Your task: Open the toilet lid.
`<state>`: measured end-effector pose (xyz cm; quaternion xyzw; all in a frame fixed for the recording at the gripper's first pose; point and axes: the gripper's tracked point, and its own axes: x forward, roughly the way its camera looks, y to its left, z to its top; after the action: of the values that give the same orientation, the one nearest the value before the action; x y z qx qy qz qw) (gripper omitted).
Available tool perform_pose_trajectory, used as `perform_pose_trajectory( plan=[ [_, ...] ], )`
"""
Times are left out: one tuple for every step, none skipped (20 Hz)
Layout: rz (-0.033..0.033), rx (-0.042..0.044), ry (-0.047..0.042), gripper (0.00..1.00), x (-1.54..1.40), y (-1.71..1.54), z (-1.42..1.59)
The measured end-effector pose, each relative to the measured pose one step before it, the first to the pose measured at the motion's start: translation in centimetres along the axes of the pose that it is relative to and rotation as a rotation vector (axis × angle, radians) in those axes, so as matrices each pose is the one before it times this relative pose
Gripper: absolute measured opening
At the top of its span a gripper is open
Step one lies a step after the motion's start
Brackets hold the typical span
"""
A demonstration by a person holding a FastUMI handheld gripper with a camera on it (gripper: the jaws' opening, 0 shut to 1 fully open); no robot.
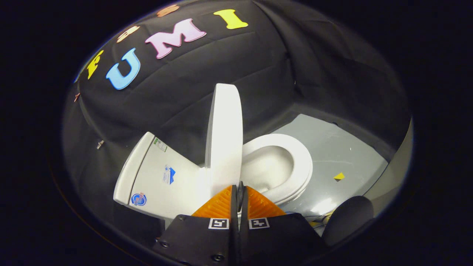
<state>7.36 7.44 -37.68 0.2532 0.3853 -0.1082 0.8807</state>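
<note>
**Lid up, tongs clenched at its lower edge**

While the white plastic toilet lid point(224, 136) stands raised, nearly upright and seen edge-on, the gripper point(240, 192) sits right at its base, approx. 6 o'clock from the lid. Fingers are pressed together w/ just a thin dark slit between them; whether they pinch the lid's lower edge or merely meet in front of it, can't tell. Fingertips point(221, 201) overlap the lid's bottom rim.

At approx. 3 o'clock from the lid lies the white oval toilet seat point(295, 162), down flat on the bowl, w/ the white glazed bowl hollow point(268, 166) open to view inside it. At approx. 8 o'clock from the lid is the white ceramic tank top point(162, 177), tilted in the view, carrying small blue stickers.

Beyond the seat, approx. 3 o'clock, spreads the grey glossy floor point(343, 147), w/ a small yellow paper scrap point(339, 176) on it, well apart from the seat. Black cloth booth wall point(177, 92) rises behind, at 12 o'clock.
</note>
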Motion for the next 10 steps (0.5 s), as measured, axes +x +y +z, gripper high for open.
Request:
perform_pose_trajectory(
  plan=[
    [0.0046, -0.02882, -0.00825, 0.05, -0.448, 1.245, 0.116],
    [0.00683, -0.01582, -0.00517, 0.05, -0.246, 0.947, 0.002],
    [0.01084, -0.02377, -0.00446, 0.05, -0.367, 1.265, 0.022],
    [0.01037, -0.03204, -0.00756, 0.05, -0.194, 1.274, -0.036],
    [0.00804, -0.03544, -0.00813, 0.05, -0.12, 1.222, -0.016],
    [0.00912, -0.03308, -0.00962, 0.05, -0.164, 1.151, 0.062],
    [0.01115, -0.02471, -0.00603, 0.05, -0.194, 1.136, 0.038],
    [0.01131, -0.01568, -0.00553, 0.05, -0.071, 1.055, 0.032],
    [0.00762, -0.01142, -0.00475, 0.05, -0.058, 0.924, 0.005],
    [0.00434, -0.01238, -0.00585, 0.05, -0.015, 0.888, -0.142]
  ],
)
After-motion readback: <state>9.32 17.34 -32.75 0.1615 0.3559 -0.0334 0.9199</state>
